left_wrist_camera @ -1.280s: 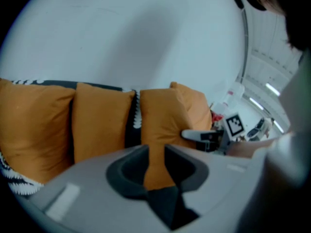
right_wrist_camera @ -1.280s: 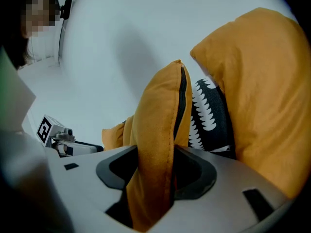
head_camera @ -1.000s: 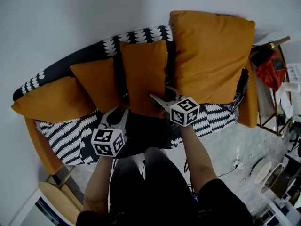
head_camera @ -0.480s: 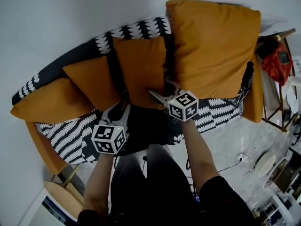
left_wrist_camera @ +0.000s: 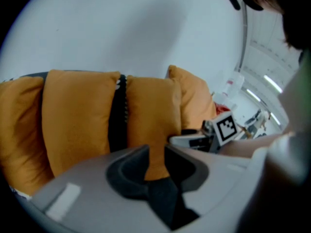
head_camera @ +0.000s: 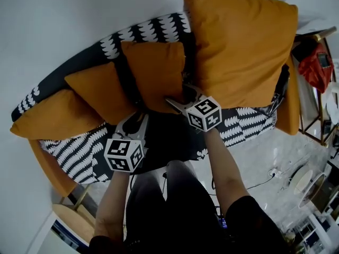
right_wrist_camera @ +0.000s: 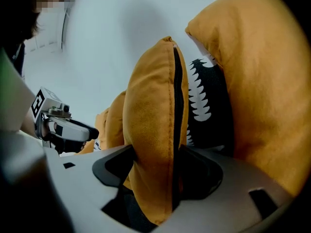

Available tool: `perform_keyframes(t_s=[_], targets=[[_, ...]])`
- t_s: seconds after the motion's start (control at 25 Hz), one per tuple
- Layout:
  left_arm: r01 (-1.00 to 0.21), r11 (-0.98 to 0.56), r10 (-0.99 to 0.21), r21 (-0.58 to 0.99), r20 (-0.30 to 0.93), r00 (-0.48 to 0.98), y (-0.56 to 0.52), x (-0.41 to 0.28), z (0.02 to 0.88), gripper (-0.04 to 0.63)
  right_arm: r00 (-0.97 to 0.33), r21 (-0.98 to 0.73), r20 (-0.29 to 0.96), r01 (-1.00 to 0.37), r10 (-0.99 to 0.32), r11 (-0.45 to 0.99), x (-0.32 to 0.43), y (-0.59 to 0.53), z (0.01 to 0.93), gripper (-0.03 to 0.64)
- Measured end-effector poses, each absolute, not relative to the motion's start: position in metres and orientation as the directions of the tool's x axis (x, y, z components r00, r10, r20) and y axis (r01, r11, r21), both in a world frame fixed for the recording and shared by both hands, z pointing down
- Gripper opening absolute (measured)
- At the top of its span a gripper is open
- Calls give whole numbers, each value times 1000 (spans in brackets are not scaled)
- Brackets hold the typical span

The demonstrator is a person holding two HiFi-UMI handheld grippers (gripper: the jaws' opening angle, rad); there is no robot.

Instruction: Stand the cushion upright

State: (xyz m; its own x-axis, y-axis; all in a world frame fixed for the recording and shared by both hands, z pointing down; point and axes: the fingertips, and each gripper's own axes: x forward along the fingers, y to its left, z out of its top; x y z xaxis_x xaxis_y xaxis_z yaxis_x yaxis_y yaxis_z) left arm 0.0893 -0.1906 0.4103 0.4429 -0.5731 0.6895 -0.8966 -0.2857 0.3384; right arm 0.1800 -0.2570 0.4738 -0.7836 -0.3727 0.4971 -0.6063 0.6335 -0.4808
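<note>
over the sofa (head_camera: 79, 152), right gripper (head_camera: 183, 95) tilts down — fingers (right_wrist_camera: 116, 166) just loosening on the cushion (head_camera: 159, 73) — left gripper (head_camera: 132, 123) spread.

I look down on a sofa (head_camera: 79, 152) covered in black-and-white leaf print. At the sofa's right end a big orange pillow (head_camera: 238, 46) leans upright against the back and rises above the backrest. Toward the sofa's left end sits a smaller tilted pillow (head_camera: 98, 91). A flatter pillow (head_camera: 53, 120) lies at the very end. Just past the sofa's right end I see a thin-framed side table (head_camera: 310, 115) with a red bag (head_camera: 318, 65) on it. A pale wooden stool (head_camera: 69, 221) stands off the sofa's front left corner. A white cable (head_camera: 265, 176) trails on the floor before the sofa's right half. Behind the sofa is a plain pale wall (head_camera: 63, 20).
</note>
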Motion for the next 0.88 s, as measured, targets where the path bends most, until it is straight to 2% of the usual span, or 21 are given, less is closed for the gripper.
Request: perform_keyframes(t_s=[0.36,0.88], targets=[[-902,-274,-569,334,700,432,-191,87,424,104,-759,-463,520,-636,-392,617,183,-260,489,308],[-901,-292,-558,322,708,433,-197,94,426,124,-688,-478,555,-724,-468,498,210,-262,499,310]])
